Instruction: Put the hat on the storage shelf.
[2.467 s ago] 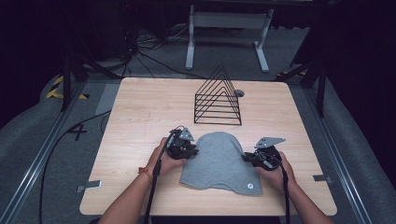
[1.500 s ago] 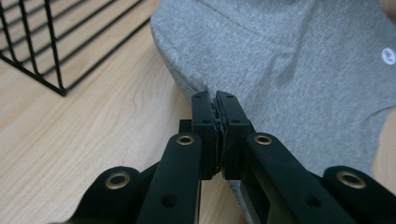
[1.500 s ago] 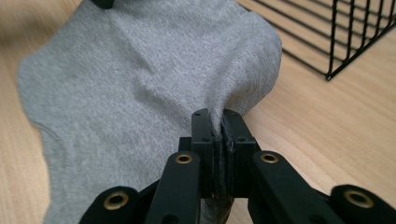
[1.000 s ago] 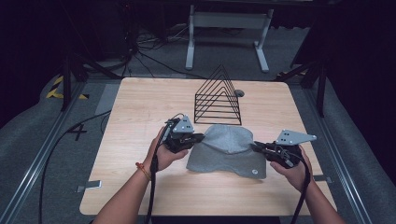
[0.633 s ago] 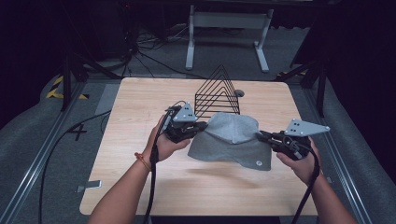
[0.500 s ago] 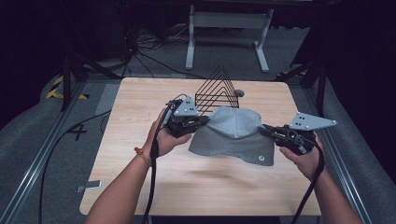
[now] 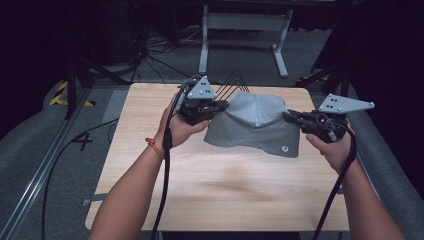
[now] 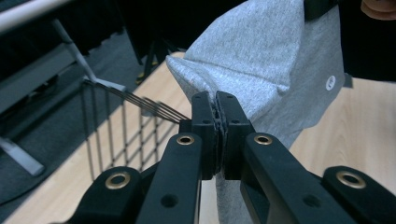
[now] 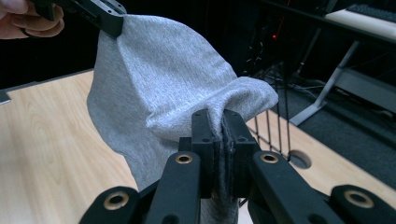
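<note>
Worktop (image 7: 150, 165) — pale wood, rounded corners, dark floor and cables all round it. A grey metal stand (image 7: 245, 22) sits on the floor beyond the far edge.

Grey knit beanie (image 7: 257, 122) — held up in the air above the far half of the worktop, stretched between the two hands, its lower edge hanging clear of the wood. A small round badge (image 7: 283, 148) shows near its lower right corner. In the left gripper view the fabric (image 8: 266, 51) rises away from the jaws and the badge (image 8: 331, 83) sits on the far side; in the right gripper view the cloth (image 9: 159, 79) bunches into a fold just above the jaws.

Black wire rack (image 7: 232, 82) — stands on the far part of the worktop, mostly hidden behind the beanie and the left hand; its bars (image 8: 126, 135) show close by in the left gripper view, and again (image 9: 280, 126) in the right gripper view, next to a round hole (image 9: 299, 159) in the worktop.

Left tongs (image 7: 220, 106) — clamped on the beanie's left edge, jaws pressed together with knit pinched between them (image 8: 217, 109).

Right tongs (image 7: 289, 116) — clamped on the beanie's right edge, fabric squeezed in the narrow gap (image 9: 219, 128).

Cables trail down from both grippers along the forearms. An orange band (image 7: 154, 148) circles the left wrist.
</note>
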Tool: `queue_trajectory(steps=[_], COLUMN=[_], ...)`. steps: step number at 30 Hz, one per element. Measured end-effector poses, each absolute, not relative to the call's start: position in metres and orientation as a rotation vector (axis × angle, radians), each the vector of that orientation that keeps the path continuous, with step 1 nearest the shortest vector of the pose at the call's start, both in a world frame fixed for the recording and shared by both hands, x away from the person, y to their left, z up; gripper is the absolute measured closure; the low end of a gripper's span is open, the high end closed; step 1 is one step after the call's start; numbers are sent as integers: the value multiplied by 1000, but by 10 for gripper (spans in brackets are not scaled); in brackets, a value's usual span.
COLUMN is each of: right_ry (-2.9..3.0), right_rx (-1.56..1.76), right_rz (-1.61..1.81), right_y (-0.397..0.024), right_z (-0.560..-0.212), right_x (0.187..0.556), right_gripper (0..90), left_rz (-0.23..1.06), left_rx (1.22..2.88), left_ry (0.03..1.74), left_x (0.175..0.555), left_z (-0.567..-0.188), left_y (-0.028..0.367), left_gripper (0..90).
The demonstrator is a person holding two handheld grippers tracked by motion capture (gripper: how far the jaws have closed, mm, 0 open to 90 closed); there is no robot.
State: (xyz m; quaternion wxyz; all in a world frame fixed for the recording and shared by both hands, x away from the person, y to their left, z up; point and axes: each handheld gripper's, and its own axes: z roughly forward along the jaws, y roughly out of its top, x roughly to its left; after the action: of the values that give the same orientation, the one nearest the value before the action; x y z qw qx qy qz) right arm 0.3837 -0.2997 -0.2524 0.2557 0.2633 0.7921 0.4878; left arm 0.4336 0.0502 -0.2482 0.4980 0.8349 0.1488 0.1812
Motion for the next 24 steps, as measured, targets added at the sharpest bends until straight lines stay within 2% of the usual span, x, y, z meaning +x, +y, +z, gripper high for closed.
queue_trajectory(steps=[9, 24], right_ry=[2119, 2087], right_rx=[708, 714], right_rz=[1302, 1240], right_y=[-296, -270], right_z=[-219, -187], right_x=[414, 474], right_gripper=[852, 851], left_rz=[489, 523], left_rx=[1991, 1912], left_ry=[392, 534], left_x=[457, 509], left_z=[-220, -204], left_y=[54, 63], left_gripper=[874, 873])
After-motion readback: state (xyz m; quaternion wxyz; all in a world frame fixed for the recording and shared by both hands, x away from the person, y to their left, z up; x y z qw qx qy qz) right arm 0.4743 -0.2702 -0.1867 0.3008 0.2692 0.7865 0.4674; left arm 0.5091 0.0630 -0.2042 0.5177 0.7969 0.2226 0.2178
